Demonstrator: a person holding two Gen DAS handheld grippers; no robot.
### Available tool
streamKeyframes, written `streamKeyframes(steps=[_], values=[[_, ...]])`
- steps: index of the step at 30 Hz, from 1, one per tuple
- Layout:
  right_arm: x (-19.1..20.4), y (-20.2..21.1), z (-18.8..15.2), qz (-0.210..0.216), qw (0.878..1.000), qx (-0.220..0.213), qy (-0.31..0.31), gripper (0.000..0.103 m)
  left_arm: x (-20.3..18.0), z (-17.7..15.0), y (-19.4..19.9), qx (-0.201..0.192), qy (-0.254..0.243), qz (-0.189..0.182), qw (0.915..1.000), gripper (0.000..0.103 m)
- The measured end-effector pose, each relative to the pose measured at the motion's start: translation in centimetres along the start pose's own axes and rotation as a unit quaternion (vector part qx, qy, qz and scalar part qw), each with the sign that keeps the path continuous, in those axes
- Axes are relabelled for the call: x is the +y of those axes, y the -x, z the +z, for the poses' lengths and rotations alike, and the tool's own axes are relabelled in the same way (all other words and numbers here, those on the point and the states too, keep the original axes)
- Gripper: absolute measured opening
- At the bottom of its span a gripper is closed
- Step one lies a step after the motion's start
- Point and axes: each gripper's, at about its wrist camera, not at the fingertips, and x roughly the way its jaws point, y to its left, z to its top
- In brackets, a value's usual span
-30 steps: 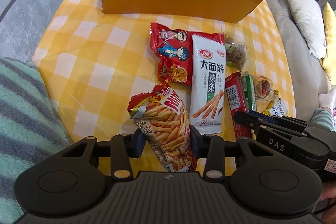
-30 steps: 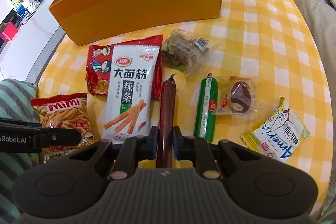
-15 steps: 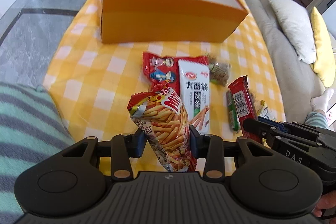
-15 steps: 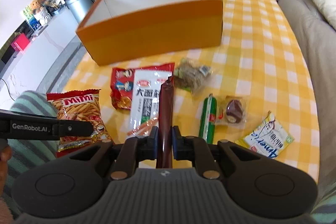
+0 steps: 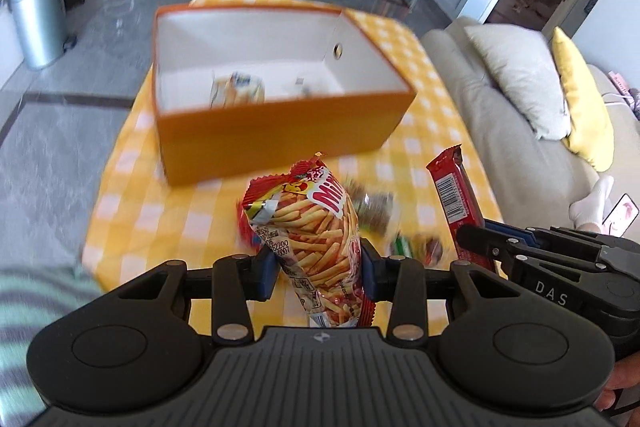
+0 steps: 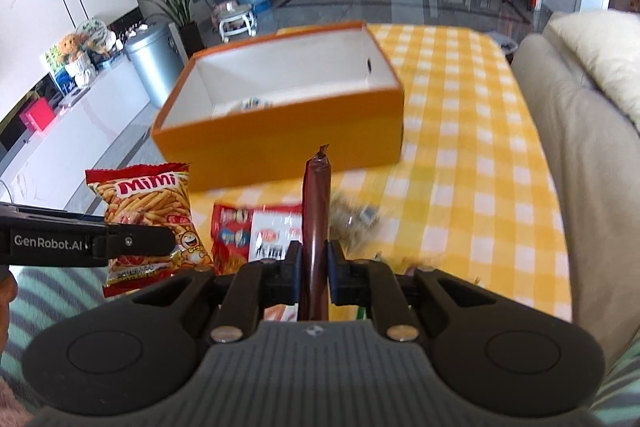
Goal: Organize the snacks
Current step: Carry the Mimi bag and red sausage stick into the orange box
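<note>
My left gripper (image 5: 319, 273) is shut on a Mimi bag of stick crisps (image 5: 316, 239), held upright above the table. My right gripper (image 6: 313, 271) is shut on a thin dark red stick snack (image 6: 316, 211), which stands up between the pads. That stick snack (image 5: 454, 193) and the right gripper (image 5: 476, 243) show at the right of the left wrist view. The Mimi bag (image 6: 150, 211) and left gripper (image 6: 160, 241) show at the left of the right wrist view. An open orange box (image 5: 280, 131) with white inside stands beyond, a small packet (image 5: 238, 89) lying in it.
Several snack packets (image 6: 256, 233) lie on the yellow checked tablecloth (image 6: 460, 155) below the grippers. A beige sofa (image 5: 500, 107) with cushions borders the table on the right. A striped green cloth (image 5: 36, 307) is at the near left. A metal bin (image 5: 36, 15) stands on the floor.
Both grippers have risen with their snacks off the table. The view has tilted up, so the inside of the orange box shows now.
</note>
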Motion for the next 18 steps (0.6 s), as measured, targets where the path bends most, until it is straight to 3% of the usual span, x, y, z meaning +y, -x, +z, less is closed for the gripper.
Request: streamKeyframes(steps=[11, 18], values=[[-0.7, 1.2, 6.9, 0.016, 0.998, -0.061, 0.024, 0.009, -0.9, 6.9, 1.1, -0.055, -0.034, -0.011, 0.9979, 0.045], [-1.1, -0.6, 12.5, 0.037, 0.996, -0.071, 0.023, 0.009, -0.2, 11.7, 0.2, -0.066, -0.027, -0.017, 0.9973, 0.045]])
